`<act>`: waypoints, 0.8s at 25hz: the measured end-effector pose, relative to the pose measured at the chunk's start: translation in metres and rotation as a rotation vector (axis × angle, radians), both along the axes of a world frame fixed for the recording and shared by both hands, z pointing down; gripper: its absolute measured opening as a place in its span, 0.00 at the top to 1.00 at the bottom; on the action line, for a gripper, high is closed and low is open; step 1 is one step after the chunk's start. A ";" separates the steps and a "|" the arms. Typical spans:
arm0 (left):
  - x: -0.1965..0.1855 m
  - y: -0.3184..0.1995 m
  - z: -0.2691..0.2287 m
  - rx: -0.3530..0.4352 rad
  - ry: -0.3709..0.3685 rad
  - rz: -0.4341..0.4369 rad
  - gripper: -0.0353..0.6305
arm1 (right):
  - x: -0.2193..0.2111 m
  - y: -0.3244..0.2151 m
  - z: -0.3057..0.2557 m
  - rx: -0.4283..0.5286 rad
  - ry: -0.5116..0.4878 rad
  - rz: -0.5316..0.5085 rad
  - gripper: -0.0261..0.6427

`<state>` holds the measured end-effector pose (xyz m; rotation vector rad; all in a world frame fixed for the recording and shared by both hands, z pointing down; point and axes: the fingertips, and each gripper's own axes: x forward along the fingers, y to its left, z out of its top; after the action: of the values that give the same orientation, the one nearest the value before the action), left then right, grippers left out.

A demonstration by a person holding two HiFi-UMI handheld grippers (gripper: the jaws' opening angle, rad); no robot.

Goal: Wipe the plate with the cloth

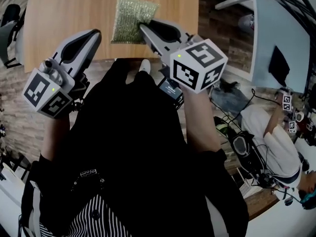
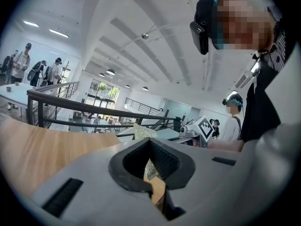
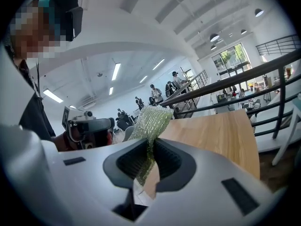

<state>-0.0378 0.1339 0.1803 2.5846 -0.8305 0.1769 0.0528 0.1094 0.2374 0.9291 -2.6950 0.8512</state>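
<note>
the cloth (image 1: 131, 19) is clamped in the right gripper (image 1: 143, 26) over the wooden table (image 1: 64, 19); the left gripper (image 1: 94, 33) is closed, empty, at the table's edge; a railing (image 3: 244, 74) is seen beyond.

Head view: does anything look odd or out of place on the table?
No plate shows on the table; only the green cloth is there, pinched at its edge by the right gripper.

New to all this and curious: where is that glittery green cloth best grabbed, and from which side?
Probably by a thin edge, from the person's side, as the right gripper does: its fingers are shut on the right edge of the cloth. The cloth is thin and flat, so an edge slips between fingers, leaving most free.
</note>
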 end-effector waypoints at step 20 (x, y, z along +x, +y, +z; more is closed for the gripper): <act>-0.007 -0.075 0.001 0.055 0.096 0.333 0.96 | -0.014 -0.050 -0.017 -0.001 0.143 0.271 0.90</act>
<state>-0.0445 0.0594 0.1816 2.7436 -0.3718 0.1254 0.0384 0.0593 0.2205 1.3235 -2.4833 0.7988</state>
